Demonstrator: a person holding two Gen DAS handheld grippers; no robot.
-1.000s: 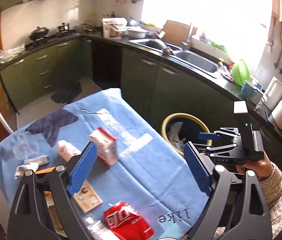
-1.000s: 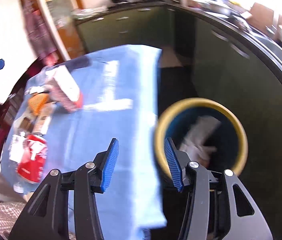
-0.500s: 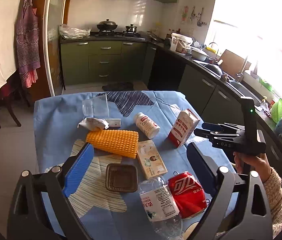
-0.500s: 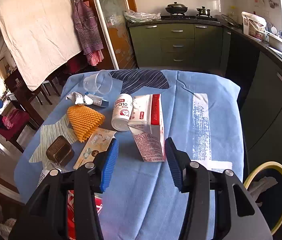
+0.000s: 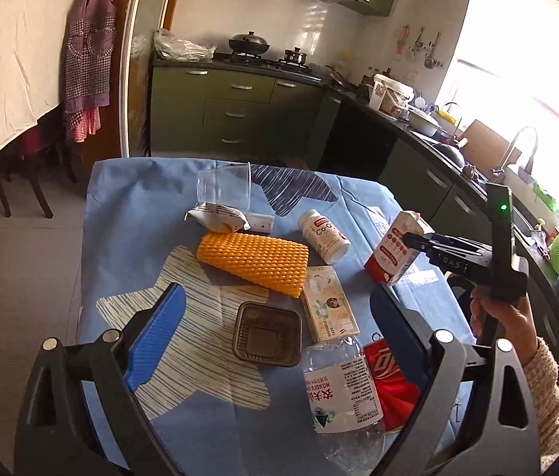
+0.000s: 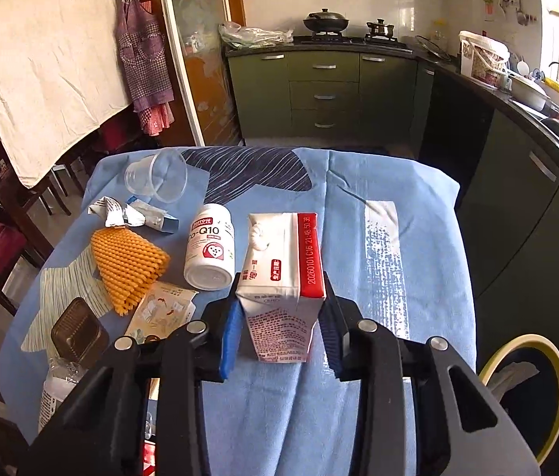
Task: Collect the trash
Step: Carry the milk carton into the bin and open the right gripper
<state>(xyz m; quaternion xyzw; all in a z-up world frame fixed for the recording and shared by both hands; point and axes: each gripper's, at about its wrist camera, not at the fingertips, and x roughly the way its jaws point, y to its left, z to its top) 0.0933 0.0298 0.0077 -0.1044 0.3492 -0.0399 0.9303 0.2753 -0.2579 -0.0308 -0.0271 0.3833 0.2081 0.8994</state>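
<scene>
Your bench (image 6: 418, 206), under a blue cloth, is crowded: just beside the milk carton (image 6: 283, 273) at its 9 o'clock lies a white Co-Q10 bottle (image 6: 210, 252); further that way are an orange foam net sleeve (image 6: 127, 263), a crumpled wrapper (image 6: 115, 212) and a tipped clear plastic cup (image 6: 156, 176). Nearer you sit a brown plastic tray (image 5: 267, 333), a flat sachet (image 5: 329, 303), a water bottle (image 5: 343, 396) and a crushed red can (image 5: 388, 380).

The carton is white with a red side panel and stands near the bench's middle. Your right claw (image 6: 279, 333) has just been closing and its blue pads look pressed on the carton's sides. Your left claw (image 5: 279, 329) is wide, holding nothing.

The yellow-rimmed bin (image 6: 533, 392) at 4 o'clock is cut off by the claw's frame.
</scene>
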